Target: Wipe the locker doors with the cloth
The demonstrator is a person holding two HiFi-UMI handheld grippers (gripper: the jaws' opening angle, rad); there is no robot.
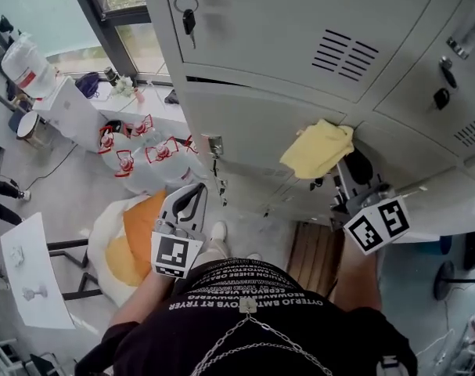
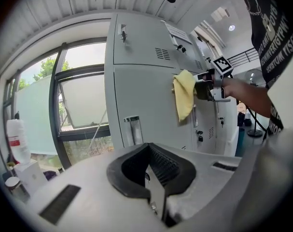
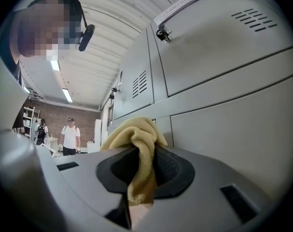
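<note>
A yellow cloth [image 1: 317, 149] is pressed against a grey locker door [image 1: 253, 128] near its upper right corner. My right gripper [image 1: 348, 169] is shut on the cloth, which bunches up between the jaws [image 3: 136, 146] and hangs down from them. The left gripper view shows the cloth [image 2: 184, 99] draped flat on the door [image 2: 146, 95] and held by the right gripper [image 2: 206, 88]. My left gripper [image 1: 188, 204] hangs lower, away from the lockers, shut with nothing in it [image 2: 148, 151].
Keys [image 1: 188, 18] hang from the upper locker's lock. On the floor lie patterned bags [image 1: 147, 153], an orange and white cushion [image 1: 131, 237] and a wooden crate [image 1: 311, 253]. A white table [image 1: 34, 280] stands at left. Two people [image 3: 69, 134] stand far off.
</note>
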